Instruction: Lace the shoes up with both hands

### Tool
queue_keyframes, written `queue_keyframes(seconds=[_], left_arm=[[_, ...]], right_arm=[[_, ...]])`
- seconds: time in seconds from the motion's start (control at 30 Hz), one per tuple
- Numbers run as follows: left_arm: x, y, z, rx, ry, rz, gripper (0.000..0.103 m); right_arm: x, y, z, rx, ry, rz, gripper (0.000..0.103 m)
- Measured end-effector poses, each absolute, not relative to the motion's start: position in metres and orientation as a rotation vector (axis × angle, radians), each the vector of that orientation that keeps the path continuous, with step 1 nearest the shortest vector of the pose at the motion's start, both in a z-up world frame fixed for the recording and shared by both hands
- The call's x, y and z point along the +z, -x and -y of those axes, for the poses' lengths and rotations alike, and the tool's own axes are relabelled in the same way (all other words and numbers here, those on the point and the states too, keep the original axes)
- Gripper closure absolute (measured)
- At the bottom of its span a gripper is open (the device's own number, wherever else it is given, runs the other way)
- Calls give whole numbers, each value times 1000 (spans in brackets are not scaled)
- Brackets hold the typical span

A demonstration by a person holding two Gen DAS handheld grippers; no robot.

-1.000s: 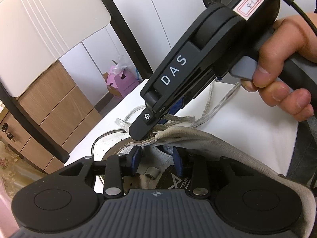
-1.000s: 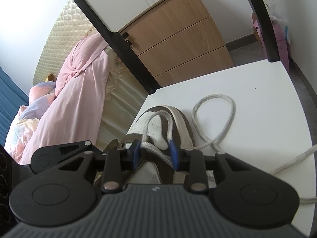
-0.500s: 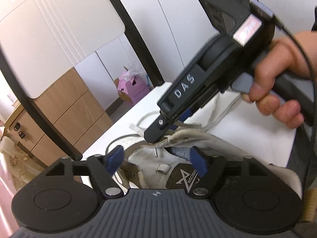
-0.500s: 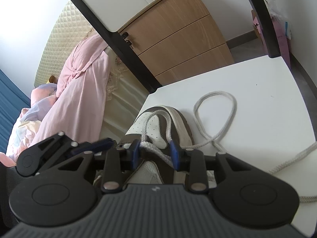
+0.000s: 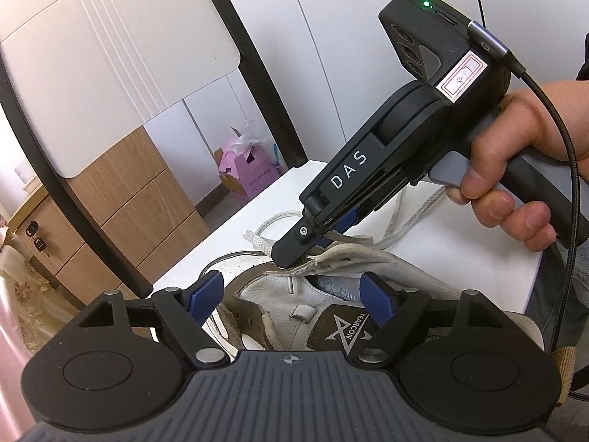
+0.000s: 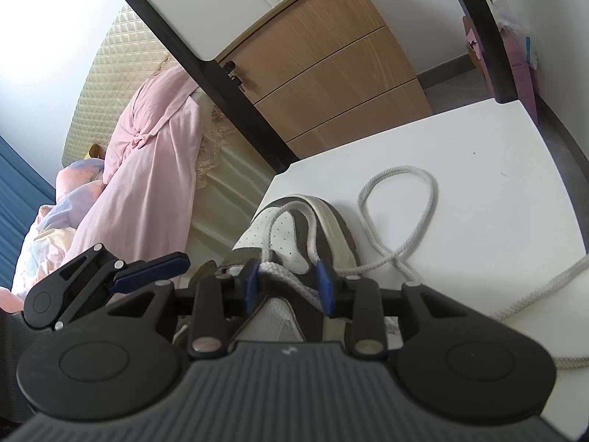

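Note:
A brown-and-white shoe [image 6: 291, 228] lies on the white table [image 6: 478, 184], toe pointing away. Its pale rope lace [image 6: 397, 221] crosses the toe and loops loosely on the table to the right. My right gripper [image 6: 289, 285] is shut on the shoe's eyelet flap and the lace running across it. In the left wrist view, the right gripper [image 5: 298, 254] pinches that flap's edge above the tongue [image 5: 294, 294]. My left gripper [image 5: 291, 291] hovers over the shoe's mouth; its jaws are opening and stand wide apart, with no pad touching anything. One left finger [image 6: 154, 269] shows beside the shoe.
A person's hand [image 5: 515, 169] holds the right gripper's handle. Black frame posts [image 5: 121, 239] stand at the table's far edge. Behind them are wooden drawers [image 6: 331, 73], a pink box [image 5: 246, 173] on the floor, and pink bedding [image 6: 147, 184] to the left.
My left gripper's jaws went from close-set over the shoe's mouth to wide apart, and it lifted slightly. The right gripper kept its grip and place.

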State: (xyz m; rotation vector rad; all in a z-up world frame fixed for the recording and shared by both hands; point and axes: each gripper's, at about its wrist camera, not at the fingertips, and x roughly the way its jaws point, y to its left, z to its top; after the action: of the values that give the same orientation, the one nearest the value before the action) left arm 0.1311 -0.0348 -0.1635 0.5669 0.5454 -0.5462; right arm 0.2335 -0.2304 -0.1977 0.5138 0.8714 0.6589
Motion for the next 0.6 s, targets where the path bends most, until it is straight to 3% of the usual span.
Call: queue_keyframes(seconds=[0.6], left_arm=[[-164,-131,36,-551,-570,-556,18]], right_arm=[[-197,-233,231,658,-509,-870,69]])
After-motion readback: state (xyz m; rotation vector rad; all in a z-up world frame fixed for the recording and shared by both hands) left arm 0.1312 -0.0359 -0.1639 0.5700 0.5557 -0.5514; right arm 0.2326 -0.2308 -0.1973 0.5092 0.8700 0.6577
